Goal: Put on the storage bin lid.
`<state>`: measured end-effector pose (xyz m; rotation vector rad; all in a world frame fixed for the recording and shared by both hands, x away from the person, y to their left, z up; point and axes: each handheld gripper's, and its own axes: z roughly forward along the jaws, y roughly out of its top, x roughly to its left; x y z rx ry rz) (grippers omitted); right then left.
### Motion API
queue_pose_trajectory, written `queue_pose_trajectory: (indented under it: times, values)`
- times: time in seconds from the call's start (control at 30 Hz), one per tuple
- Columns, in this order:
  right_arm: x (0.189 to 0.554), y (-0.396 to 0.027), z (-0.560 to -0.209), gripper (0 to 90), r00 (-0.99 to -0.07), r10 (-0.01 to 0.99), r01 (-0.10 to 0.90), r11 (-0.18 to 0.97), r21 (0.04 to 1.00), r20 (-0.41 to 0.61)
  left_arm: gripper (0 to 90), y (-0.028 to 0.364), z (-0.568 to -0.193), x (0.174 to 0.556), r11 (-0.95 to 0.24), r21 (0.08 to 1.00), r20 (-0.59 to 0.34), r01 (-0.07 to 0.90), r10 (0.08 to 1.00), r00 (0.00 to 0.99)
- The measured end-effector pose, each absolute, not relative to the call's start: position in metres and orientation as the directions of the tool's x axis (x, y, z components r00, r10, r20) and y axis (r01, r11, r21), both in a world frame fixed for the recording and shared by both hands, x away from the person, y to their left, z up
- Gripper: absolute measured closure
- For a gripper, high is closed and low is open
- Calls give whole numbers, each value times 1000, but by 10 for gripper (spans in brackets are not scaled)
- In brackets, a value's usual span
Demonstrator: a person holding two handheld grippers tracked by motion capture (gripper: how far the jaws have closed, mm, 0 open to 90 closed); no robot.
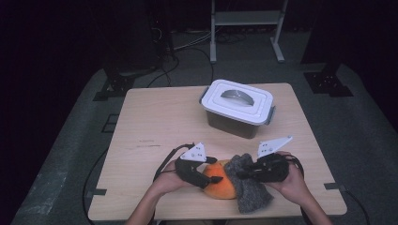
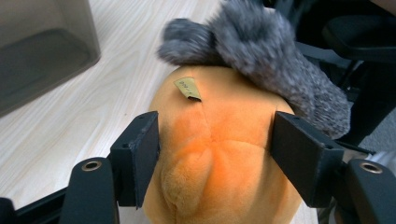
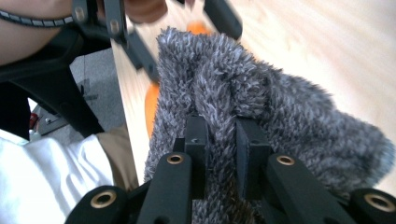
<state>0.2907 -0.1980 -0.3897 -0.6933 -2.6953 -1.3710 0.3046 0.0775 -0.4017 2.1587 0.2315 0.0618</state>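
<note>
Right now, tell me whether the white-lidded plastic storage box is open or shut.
Shut: the white lid sits flat on the grey plastic box, side latches down.

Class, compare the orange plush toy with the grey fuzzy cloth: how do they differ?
The orange plush toy is smooth and rounded; the grey fuzzy cloth is shaggy and limp. The toy sits between the left gripper's pads; the cloth is pinched by the right gripper, partly draped over the toy. Both are soft.

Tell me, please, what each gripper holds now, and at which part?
The left gripper clamps the orange plush toy by its two sides. The right gripper pinches a fold of the grey fuzzy cloth.
</note>
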Motion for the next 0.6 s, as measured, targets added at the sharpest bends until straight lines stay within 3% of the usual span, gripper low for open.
queue_pose_trajectory:
  times: [0.13,0.27,0.33,0.6]
  values:
    - [297,-191,-379,766,-908,362,386,518,764,214,324,76,-400,302,-557,821,-33,126,173,984]
    - [305,-192,-381,764,-900,381,395,511,764,210,205,74,-396,299,-571,811,-26,130,187,982]
    - [308,-195,-381,764,-896,388,402,501,767,216,188,72,-396,298,-570,811,-25,130,188,982]
    - [318,-207,-393,764,-874,407,455,487,746,266,260,70,-398,298,-585,804,2,109,186,983]
